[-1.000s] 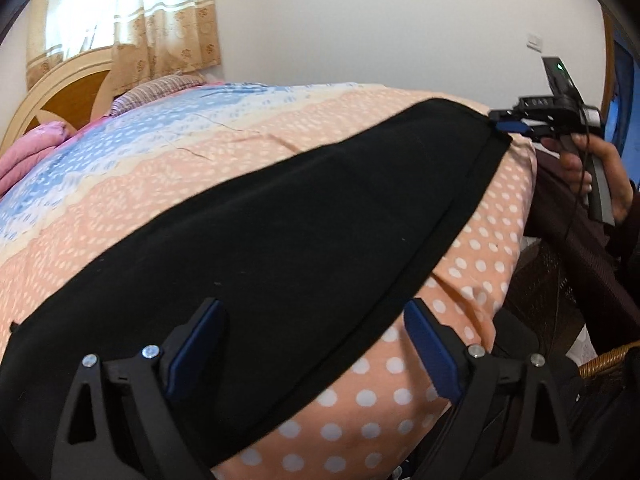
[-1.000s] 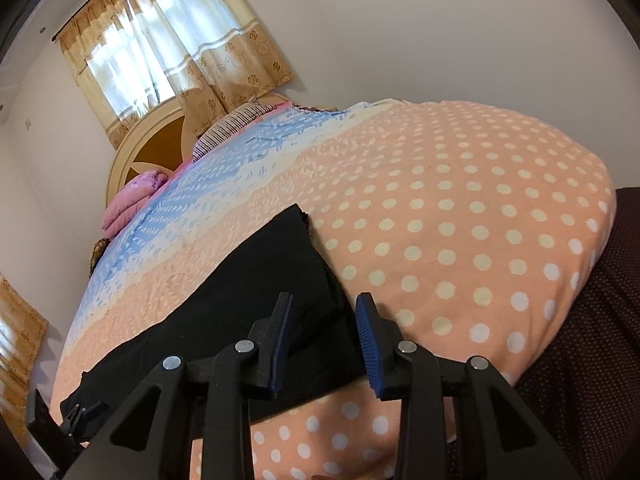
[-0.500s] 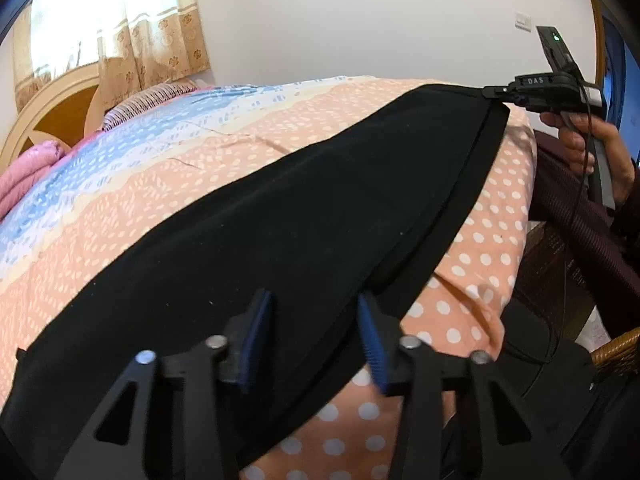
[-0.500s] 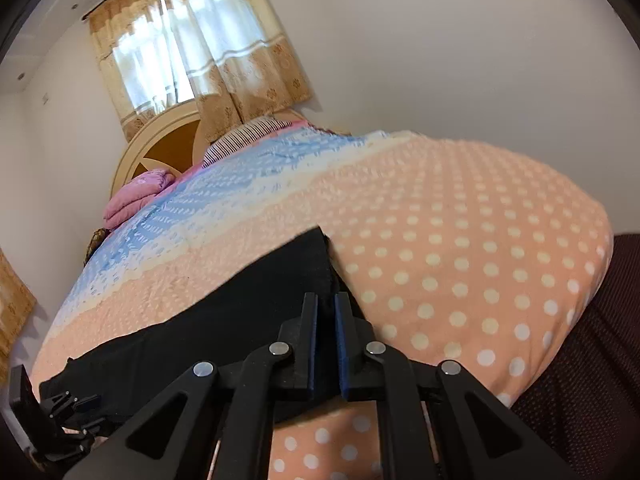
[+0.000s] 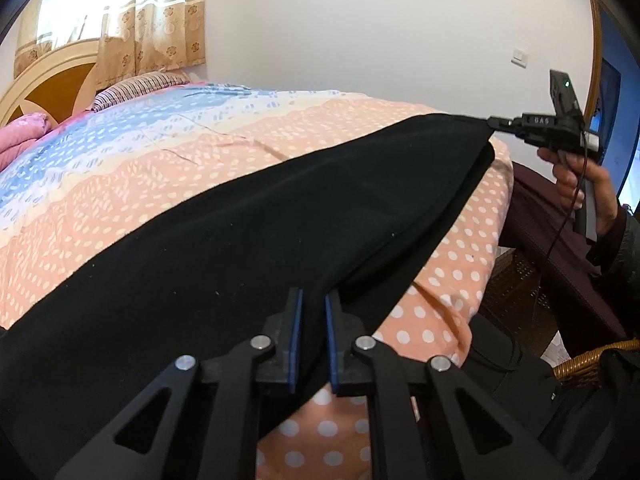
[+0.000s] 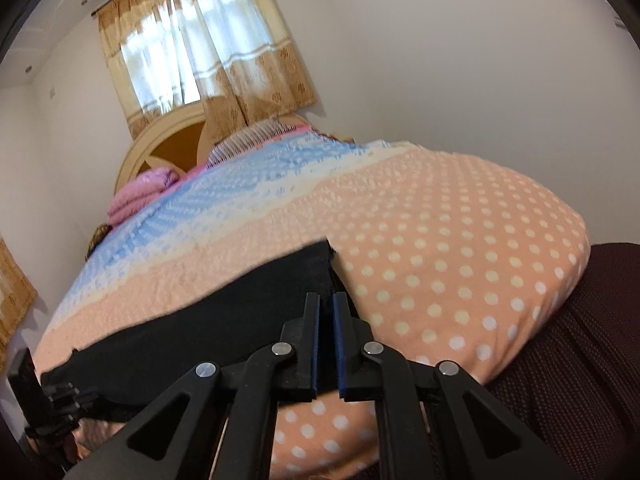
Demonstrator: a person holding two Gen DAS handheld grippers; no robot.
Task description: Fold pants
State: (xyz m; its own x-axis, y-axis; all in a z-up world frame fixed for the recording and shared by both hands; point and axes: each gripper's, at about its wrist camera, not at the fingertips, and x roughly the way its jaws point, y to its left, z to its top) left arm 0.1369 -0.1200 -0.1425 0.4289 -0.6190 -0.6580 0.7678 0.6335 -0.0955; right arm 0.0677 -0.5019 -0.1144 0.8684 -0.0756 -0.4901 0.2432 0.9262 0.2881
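Black pants (image 5: 248,248) lie stretched lengthwise along the near edge of the bed, also seen in the right wrist view (image 6: 224,328). My left gripper (image 5: 313,308) is shut on the near upper layer of the pants at one end. My right gripper (image 6: 326,312) is shut on the pants' edge at the other end; it shows in the left wrist view (image 5: 494,122) pinching the far corner and lifting it a little off the bed. The left gripper shows at the lower left of the right wrist view (image 6: 60,396).
The bed has a peach polka-dot and blue quilt (image 5: 132,160). A pink blanket (image 6: 140,196) and striped pillow (image 5: 136,88) lie by the headboard. A dark maroon cloth (image 6: 580,340) and a wicker basket (image 5: 588,360) sit beside the bed's near side.
Both grippers closed from open onto the pants' near edge. The gripped edge has lifted slightly off the quilt at both ends.
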